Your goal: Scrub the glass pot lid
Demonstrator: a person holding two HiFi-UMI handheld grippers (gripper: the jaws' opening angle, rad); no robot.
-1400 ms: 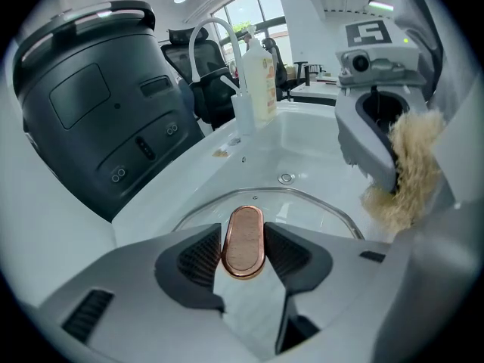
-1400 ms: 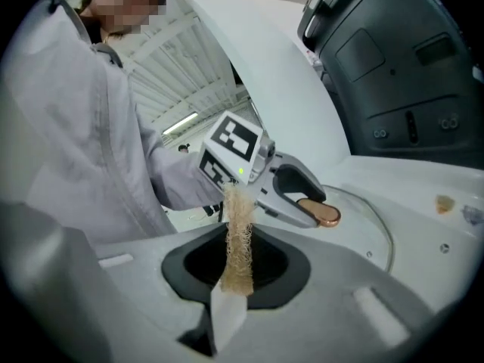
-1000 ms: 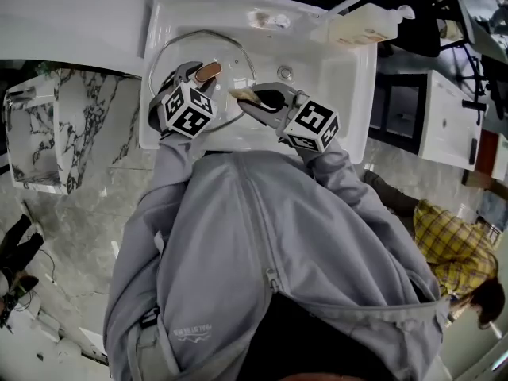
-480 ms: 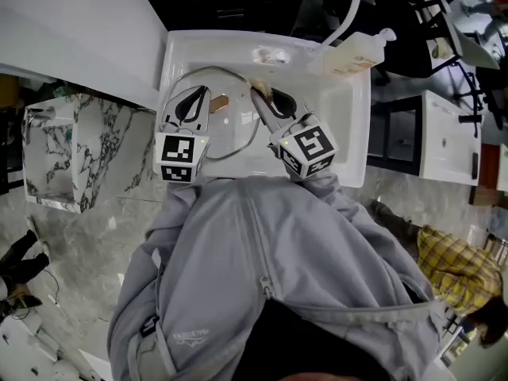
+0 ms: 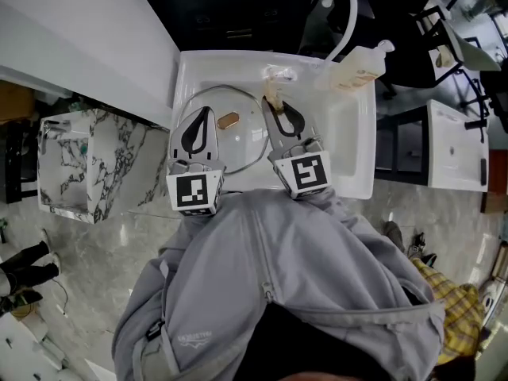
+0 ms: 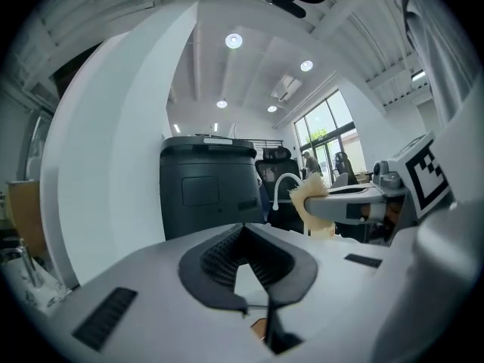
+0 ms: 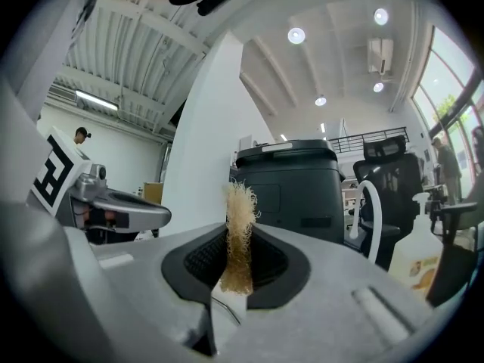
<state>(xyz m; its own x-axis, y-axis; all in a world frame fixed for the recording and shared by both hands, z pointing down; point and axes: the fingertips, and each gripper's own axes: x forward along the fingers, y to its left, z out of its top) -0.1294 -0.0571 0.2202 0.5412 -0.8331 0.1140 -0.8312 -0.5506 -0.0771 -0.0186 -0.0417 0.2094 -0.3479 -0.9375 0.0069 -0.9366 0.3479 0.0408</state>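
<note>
A white sink (image 5: 357, 125) stands over a grey marbled floor (image 5: 79, 236), with a faucet (image 5: 343, 10) and a soap bottle (image 5: 359, 68) at the sink's far rim. The glass pot lid (image 5: 242, 145) lies in the sink's left half, its brown knob (image 5: 228, 120) showing. My left tongs (image 5: 201, 111) are clenched on nothing above it. My right tongs (image 5: 276, 108) grasp a tan scrub pad (image 7: 240, 233) over the sink's middle. The bottle's label is too small to read.

White sink (image 5: 357, 149) upper ctr, glass pot lid (image 5: 242, 145) lying inside w/ brown knob (image 5: 228, 120). L tongs (image 5: 200, 113) just closed, empty, over lid's left; R tongs (image 5: 272, 105) pinch tan scrubber (image 5: 275, 94) at lid's top rim.
</note>
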